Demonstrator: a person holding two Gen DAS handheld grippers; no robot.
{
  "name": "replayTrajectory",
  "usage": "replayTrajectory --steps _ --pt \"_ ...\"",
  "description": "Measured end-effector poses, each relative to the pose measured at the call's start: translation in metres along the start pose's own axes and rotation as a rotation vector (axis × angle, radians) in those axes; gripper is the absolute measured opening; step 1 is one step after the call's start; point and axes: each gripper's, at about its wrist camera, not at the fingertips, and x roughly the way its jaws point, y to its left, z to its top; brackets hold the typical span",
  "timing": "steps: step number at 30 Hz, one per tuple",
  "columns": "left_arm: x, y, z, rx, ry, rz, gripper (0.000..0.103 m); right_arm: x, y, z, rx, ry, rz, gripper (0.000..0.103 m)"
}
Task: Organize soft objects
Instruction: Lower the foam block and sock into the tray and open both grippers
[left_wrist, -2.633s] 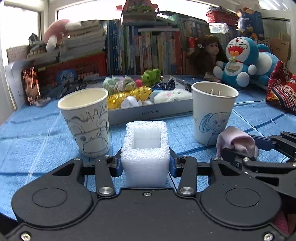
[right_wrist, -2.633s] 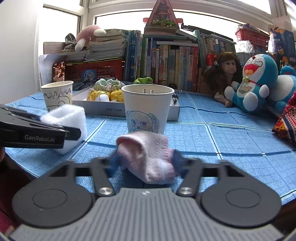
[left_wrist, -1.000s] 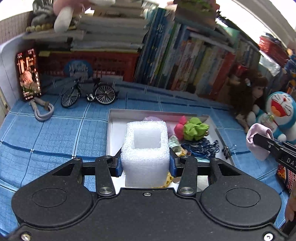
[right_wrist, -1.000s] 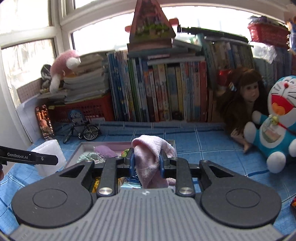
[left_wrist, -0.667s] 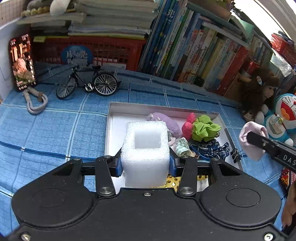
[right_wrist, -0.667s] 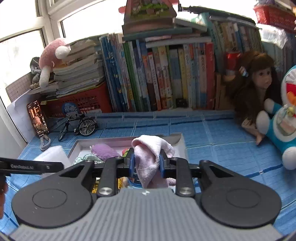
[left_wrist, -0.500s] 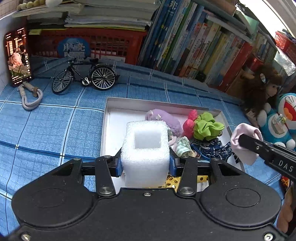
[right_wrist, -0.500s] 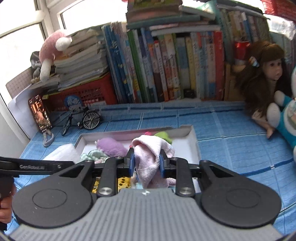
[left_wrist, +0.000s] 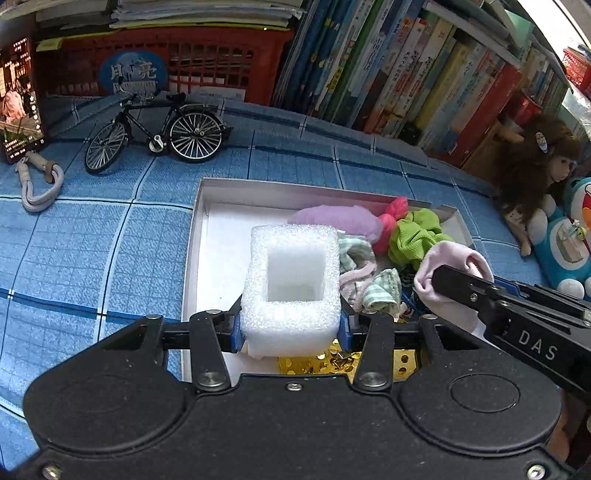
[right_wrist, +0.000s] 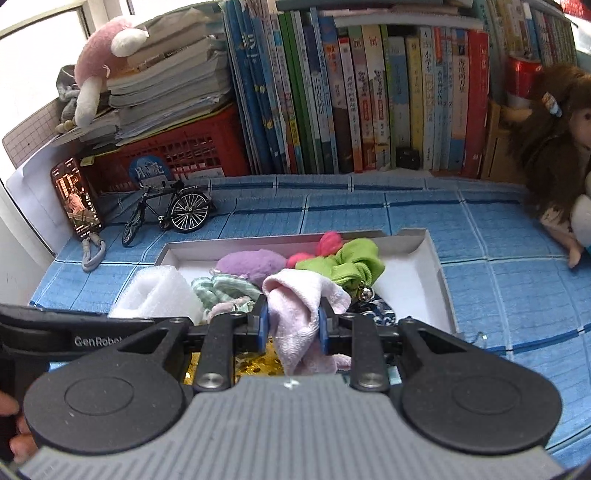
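- I hold two grippers, one in each hand, and both hang over one white tray (left_wrist: 197, 236) on the blue checked cloth (left_wrist: 92, 251).
- My left gripper (left_wrist: 291, 325) squeezes one white foam block (left_wrist: 293, 321) between its two blue pads. The block is hollow in the middle and sits above the tray's near left part.
- My right gripper (right_wrist: 290, 321) pinches one pale pink sock (right_wrist: 299, 325). The sock bunches up above the pads and hangs down below them, over the middle of the tray.
- In the tray I count one purple fluffy thing (right_wrist: 251, 263), one green scrunchie (right_wrist: 351, 266), one bright pink thing (right_wrist: 325, 245), some green striped cloth (right_wrist: 218, 290) and one gold shiny patch (left_wrist: 332, 363) near the front. I cannot tell how many striped pieces there are.
- Behind the tray stands one little toy bicycle (left_wrist: 155, 129).
- One phone (right_wrist: 75, 199) leans by one red basket (right_wrist: 192, 155).
- One long row of books (right_wrist: 369, 99) stands at the back.
- One doll (left_wrist: 535, 166) with brown hair sits on the right.
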Motion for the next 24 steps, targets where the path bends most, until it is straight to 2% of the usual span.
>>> replayTrajectory --steps 16,19,21,24 --pt "0.018 0.008 -0.002 -0.018 0.058 -0.01 0.045 0.023 -0.001 -0.003 0.063 0.085 0.017 0.03" --pt "0.017 0.008 -0.003 -0.021 0.055 -0.015 0.05 0.02 -0.001 -0.003 0.07 0.081 0.03 0.036" --pt "0.014 0.007 -0.004 -0.018 0.046 -0.019 0.056 0.017 -0.001 -0.003 0.072 0.073 0.031 0.046" --pt "0.006 0.003 -0.004 -0.008 0.027 -0.02 0.062 0.012 -0.003 -0.002 0.089 0.057 0.044 0.054"
